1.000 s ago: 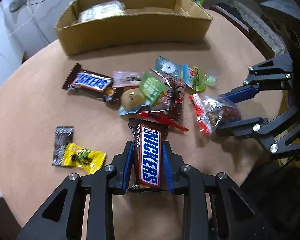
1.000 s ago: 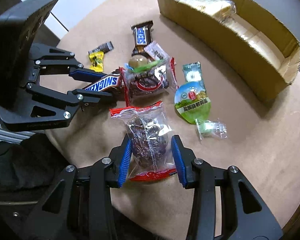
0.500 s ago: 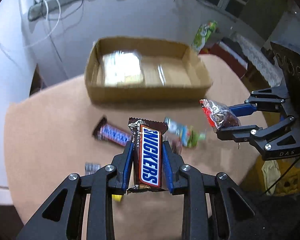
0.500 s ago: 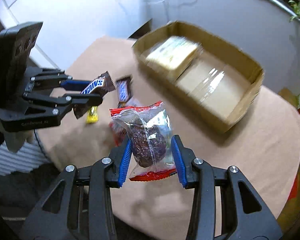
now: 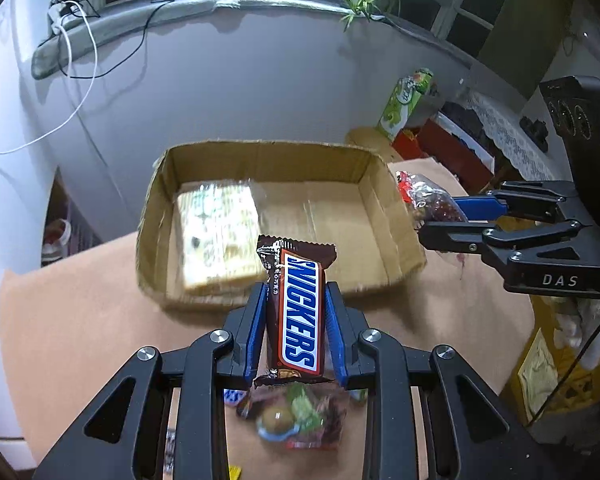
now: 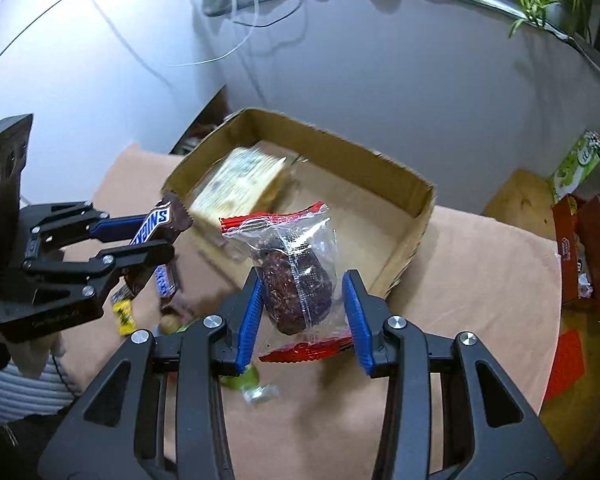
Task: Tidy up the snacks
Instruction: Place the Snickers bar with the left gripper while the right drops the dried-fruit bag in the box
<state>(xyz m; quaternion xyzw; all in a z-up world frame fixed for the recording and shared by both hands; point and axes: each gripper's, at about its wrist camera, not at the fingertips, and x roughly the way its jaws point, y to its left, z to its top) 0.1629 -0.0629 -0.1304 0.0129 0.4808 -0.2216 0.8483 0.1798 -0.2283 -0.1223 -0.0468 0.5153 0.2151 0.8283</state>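
Note:
My left gripper [image 5: 296, 304] is shut on a Snickers bar [image 5: 298, 312] and holds it in the air just before the near wall of an open cardboard box [image 5: 404, 224]. My right gripper [image 6: 302, 292] is shut on a clear packet with red ends and a dark snack inside [image 6: 296, 276], raised near the box's [image 6: 416, 236] near right corner. In the left wrist view the right gripper [image 5: 440, 218] and its packet [image 5: 428, 200] hang at the box's right wall. In the right wrist view the left gripper [image 6: 140, 236] holds the Snickers bar [image 6: 156, 224]. A wrapped biscuit pack [image 5: 218, 232] lies in the box's left half.
Loose snacks lie on the round tan table [image 5: 80, 328] below the grippers: a small pile with a round sweet [image 5: 296, 420], a second Snickers [image 6: 166, 280] and a yellow sweet [image 6: 125, 314]. A green packet [image 5: 404, 100] and red boxes [image 6: 588, 248] stand beyond the table's right edge.
Both grippers have lifted their snacks off the table and carried them forward toward the box, which now looks closer and more from above. The snack pile has dropped below the fingers.

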